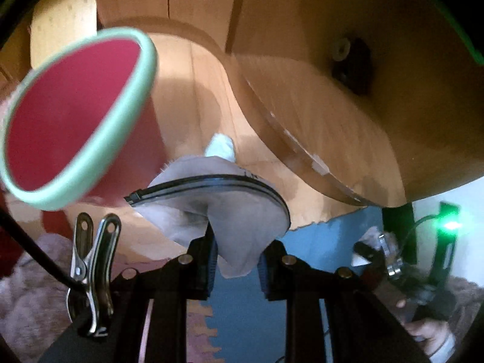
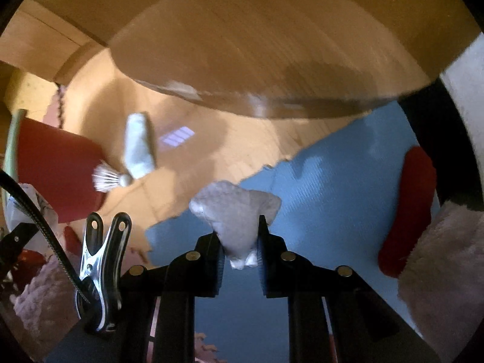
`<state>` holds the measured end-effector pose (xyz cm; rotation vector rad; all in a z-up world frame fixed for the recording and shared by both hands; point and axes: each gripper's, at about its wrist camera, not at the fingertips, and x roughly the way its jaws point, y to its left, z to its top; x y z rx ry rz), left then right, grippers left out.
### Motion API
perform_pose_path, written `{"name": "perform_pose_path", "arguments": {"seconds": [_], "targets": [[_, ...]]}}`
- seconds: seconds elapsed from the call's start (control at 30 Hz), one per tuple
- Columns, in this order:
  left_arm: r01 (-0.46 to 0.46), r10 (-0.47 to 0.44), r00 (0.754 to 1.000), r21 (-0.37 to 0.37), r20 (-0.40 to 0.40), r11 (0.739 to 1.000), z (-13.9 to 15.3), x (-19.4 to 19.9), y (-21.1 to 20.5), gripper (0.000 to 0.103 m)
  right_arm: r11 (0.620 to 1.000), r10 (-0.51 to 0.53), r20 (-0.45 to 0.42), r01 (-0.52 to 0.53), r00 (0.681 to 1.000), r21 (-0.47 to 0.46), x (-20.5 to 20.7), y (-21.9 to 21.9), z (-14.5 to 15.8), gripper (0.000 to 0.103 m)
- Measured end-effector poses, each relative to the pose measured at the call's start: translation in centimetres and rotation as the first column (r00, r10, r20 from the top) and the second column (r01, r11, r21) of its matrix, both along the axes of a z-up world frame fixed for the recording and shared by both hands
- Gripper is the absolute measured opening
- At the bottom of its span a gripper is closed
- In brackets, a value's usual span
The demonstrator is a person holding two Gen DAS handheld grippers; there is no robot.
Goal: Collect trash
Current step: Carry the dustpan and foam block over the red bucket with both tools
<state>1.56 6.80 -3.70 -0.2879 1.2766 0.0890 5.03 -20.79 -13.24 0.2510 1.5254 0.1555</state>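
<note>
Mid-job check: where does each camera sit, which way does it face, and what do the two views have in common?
Left wrist: sits on the left tool, facing steeply down; sees held plastic bag, red bin, wooden table; a hand with the other tool shows lower right.
Right wrist: sits on the right tool, facing steeply down; sees held crumpled paper, blue mat, shuttlecock; a fluffy sleeve shows.
Shared: bin, table, mat, white wad on the floor.
</note>
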Motion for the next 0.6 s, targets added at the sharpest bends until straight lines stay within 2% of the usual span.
{"name": "perform_pose_path", "arguments": {"seconds": [0.07, 0.37, 0.6], "targets": [[-0.004, 0.003, 1.0, 0.023, 0.023, 1.0, 1.7, -0.5, 0.2, 0.023, 1.0, 0.009, 0.037, -0.01, 0.999, 0.015, 0.2, 0.8, 2.0, 0.019], [-0.068, 0.074, 0.983, -0.039, 0.17, 0.997, 8.9, -2.2, 2.6, 0.023, 0.989, 0.104, 0.184, -0.122, 0.977, 0.085, 0.0, 4.8, 10.9, 0.019], [-0.092, 0.094, 0.97, -0.019, 0.226, 0.996, 12.6, -3.3, 4.6, 0.023, 0.968, 0.149, 0.269, -0.196, 0.952, 0.156, 0.5, 7.9, 15.5, 0.019]]}}
